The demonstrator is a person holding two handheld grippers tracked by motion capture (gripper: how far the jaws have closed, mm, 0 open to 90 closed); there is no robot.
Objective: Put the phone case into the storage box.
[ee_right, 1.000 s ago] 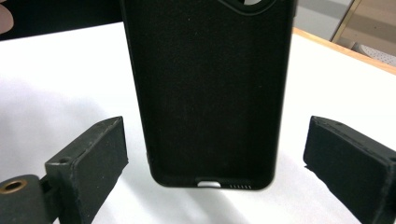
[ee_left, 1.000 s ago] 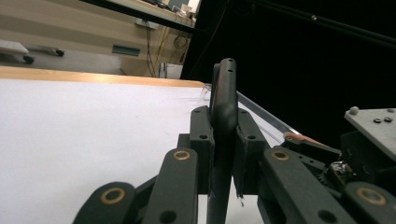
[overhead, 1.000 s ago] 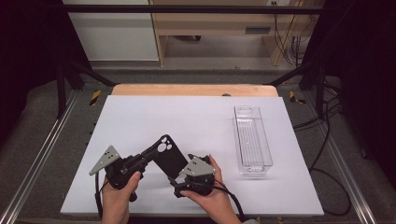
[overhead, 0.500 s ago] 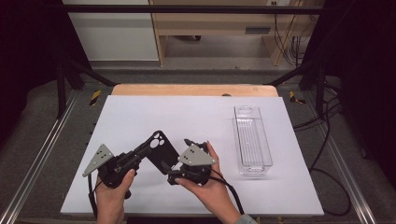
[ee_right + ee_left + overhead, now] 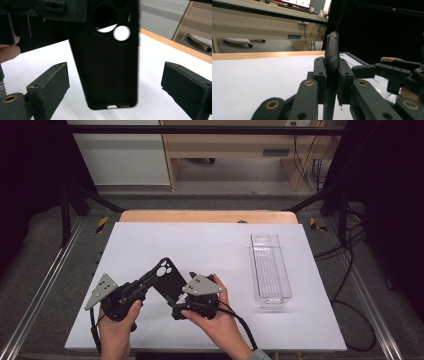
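- Left claw (image 5: 331, 82) is clamped on the edge of a black phone case (image 5: 169, 280), raised above the tabletop (image 5: 210, 245).
- Right claw (image 5: 115, 90) gapes wide, jaws flanking the case's bottom end without touching.
- Clear tray (image 5: 270, 270) lies well right of both claws; bare tabletop stretches ahead.

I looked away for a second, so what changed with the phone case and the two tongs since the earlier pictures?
Both hands slid slightly left and up the table, carrying the black phone case along. The left tongs stay clamped on its edge. The right tongs stay open around its lower end, not yet gripping. The clear tray has not moved.
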